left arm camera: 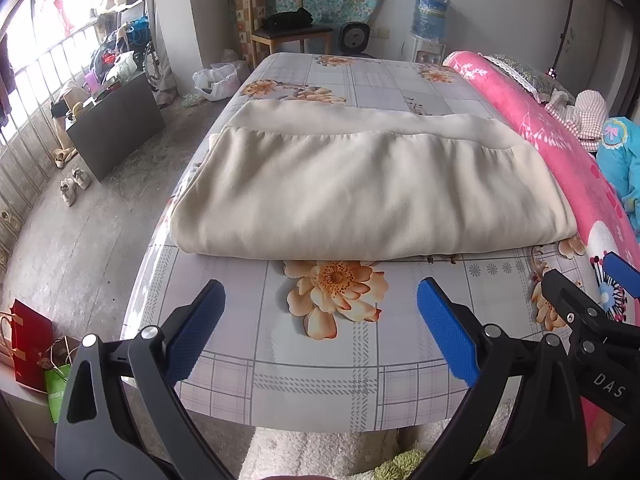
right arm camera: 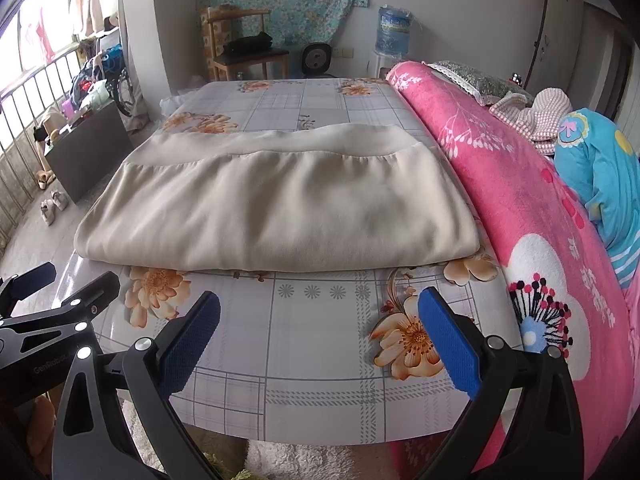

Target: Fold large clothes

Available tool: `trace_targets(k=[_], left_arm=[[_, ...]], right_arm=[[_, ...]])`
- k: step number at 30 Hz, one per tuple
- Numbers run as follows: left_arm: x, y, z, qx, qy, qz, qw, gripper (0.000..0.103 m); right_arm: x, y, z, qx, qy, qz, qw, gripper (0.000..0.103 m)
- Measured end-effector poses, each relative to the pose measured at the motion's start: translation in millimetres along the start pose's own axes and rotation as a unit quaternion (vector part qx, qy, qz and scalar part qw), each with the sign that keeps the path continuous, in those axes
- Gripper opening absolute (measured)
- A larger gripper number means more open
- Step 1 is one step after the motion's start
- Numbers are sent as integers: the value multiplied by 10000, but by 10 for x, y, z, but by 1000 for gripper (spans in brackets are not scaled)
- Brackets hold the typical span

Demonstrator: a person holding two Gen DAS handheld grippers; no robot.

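Fabric like this cream garment (left arm camera: 360, 192) looks soft and slack (likely droopy when lifted); it lies folded mid-table (left arm camera: 320, 376), so pinch its near corners. Your left gripper (left arm camera: 320, 328) and right gripper (right arm camera: 320, 336) both gape, empty, over the near edge

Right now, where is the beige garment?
The beige garment lies folded across the middle of the floral table in both wrist views, beyond the open grippers, its right edge beside the pink blanket.
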State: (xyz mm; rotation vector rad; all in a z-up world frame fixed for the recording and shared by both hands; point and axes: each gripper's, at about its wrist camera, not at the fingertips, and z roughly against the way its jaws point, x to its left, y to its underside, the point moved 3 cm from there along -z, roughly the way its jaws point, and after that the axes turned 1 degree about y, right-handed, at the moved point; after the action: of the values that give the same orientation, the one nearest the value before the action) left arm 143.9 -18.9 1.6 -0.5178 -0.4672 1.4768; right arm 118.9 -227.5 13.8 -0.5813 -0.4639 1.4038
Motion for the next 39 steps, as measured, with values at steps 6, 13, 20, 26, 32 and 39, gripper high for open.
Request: trace_targets(k=[6,13,20,26,32,39], left_arm=[[2,1,6,-5,5,9,10000,93],[7,2,14,-13,-11,9,10000,93],[13,7,11,17,-3,21,10000,93],[15,6,12,20,-2,21,10000,93],[9,11,-2,41,-2,23,10000,93],[10,11,-4,50,-5,26,10000,93]], right_arm=[[17,-8,7,8,-15,30,10000,97],[26,-2,2,21,-10,37,10000,97],[30,7,-6,48,-2,50,10000,97],[32,8,-9,54,-7,50,10000,97],[32,15,-21,73,-12,59,10000,97],[37,14,-19,77,-14,53,10000,97]])
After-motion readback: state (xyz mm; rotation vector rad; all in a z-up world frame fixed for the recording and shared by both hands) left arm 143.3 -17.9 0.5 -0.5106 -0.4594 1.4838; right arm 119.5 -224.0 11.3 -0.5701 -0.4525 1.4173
